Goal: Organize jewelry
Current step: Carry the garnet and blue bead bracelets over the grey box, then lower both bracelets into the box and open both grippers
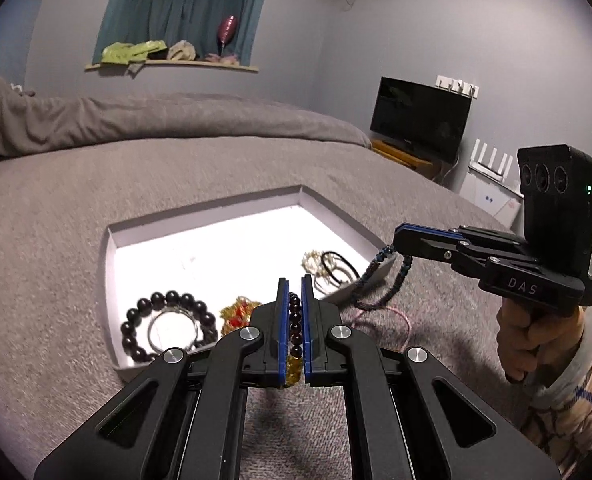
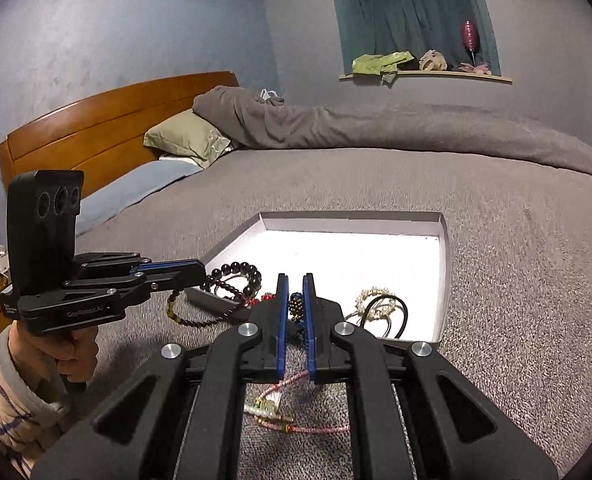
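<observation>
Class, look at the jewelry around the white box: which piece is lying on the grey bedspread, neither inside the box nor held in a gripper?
The pink cord bracelet with pale beads. It alone lies on the bedspread, outside the white box, gripped by neither gripper.

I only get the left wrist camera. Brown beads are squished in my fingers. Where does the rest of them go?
Observer: The brown beads hang in a loop below the left gripper.
Operator: What's under the other gripper?
Observer: A pink cord bracelet with green and white beads lies on the bed below the right gripper, which pinches blue beads.
Operator: Any pillows?
Observer: A green pillow by the wooden headboard.
</observation>
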Demonstrator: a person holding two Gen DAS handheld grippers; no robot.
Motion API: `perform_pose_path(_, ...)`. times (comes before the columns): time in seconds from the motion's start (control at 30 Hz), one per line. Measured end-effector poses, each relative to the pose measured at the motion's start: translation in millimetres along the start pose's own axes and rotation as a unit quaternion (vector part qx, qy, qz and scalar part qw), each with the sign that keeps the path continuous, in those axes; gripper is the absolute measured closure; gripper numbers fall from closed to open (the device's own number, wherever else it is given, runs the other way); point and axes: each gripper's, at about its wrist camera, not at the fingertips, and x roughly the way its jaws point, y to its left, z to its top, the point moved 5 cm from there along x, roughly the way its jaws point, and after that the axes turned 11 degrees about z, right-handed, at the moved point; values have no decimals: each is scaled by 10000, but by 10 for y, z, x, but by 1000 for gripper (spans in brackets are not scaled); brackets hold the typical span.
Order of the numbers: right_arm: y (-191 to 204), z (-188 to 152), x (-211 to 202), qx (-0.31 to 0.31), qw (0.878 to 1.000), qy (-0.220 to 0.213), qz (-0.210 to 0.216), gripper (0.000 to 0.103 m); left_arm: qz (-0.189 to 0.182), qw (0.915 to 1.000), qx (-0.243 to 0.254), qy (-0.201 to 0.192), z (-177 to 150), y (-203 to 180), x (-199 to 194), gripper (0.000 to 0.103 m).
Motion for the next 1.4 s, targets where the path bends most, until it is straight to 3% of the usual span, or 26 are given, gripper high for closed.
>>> perform_pose_path(0.7, -297, 268, 53, 153, 9990, -238, -333, 96, 401, 9987, -279, -169, 317, 403, 185, 97)
perform_pose_path(1.07, -577, 258, 178, 337, 9970, -212, -671, 96, 734, 9965, -390, 119, 202, 646, 484, 97)
perform_pose_path(1.4, -800, 47, 354, 499, 9942, 154, -942, 96, 1075, 9933, -171, 398, 47, 677, 615, 97)
